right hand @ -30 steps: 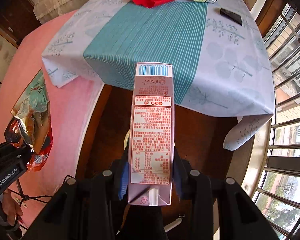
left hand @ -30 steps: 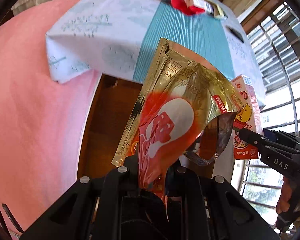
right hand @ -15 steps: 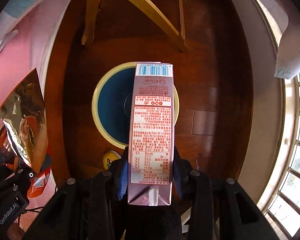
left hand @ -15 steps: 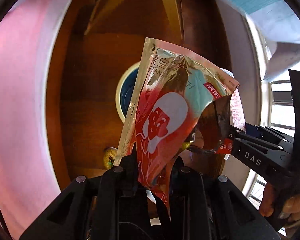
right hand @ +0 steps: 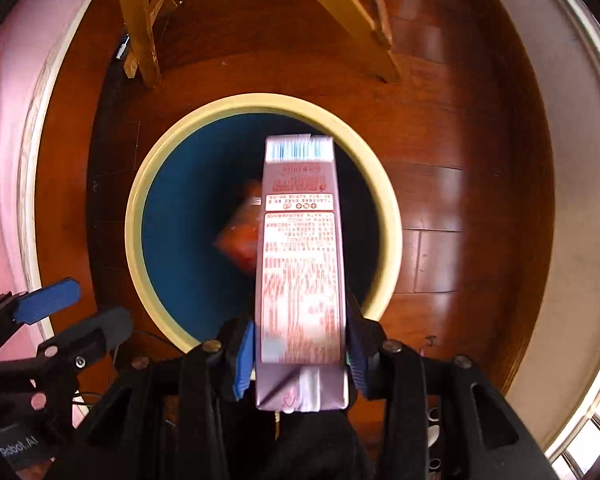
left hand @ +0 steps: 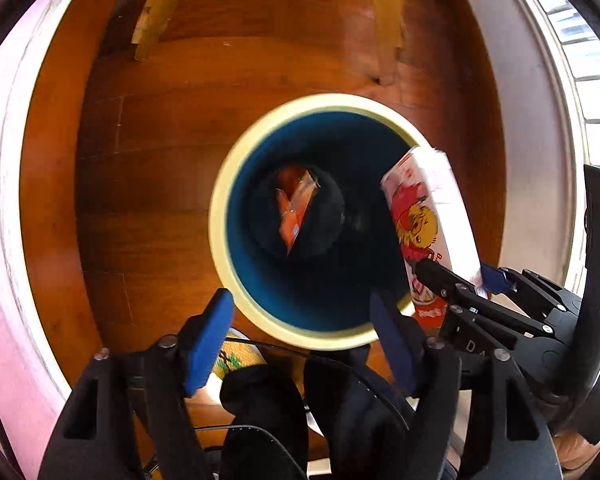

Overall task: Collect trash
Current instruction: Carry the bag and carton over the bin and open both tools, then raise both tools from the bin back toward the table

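I'm hanging both grippers over the bin, pointing almost straight down. Nearest me, the left gripper [left hand: 300,336] is standing wide with nothing between its blue pads, its jaws having just been opening; the snack wrapper [left hand: 294,210] is lying down inside the bin [left hand: 220,216], dead centre of the left view. The right gripper [right hand: 298,356] is bracketing the drink carton [right hand: 300,256], the pads at its sides; its jaws have just been opening too, and with the blur I'm not able to tell whether they're still pressing on it. The carton is hanging over the bin's mouth, towards 3 o'clock in the left view. So one piece is in, one is about to go, I'm judging. Beyond, wooden furniture legs [right hand: 140,20] are standing at 12 o'clock on the wood floor [right hand: 440,200]. A yellow-green thing [left hand: 236,356] at 6 o'clock is half hidden behind my fingers, unreadable
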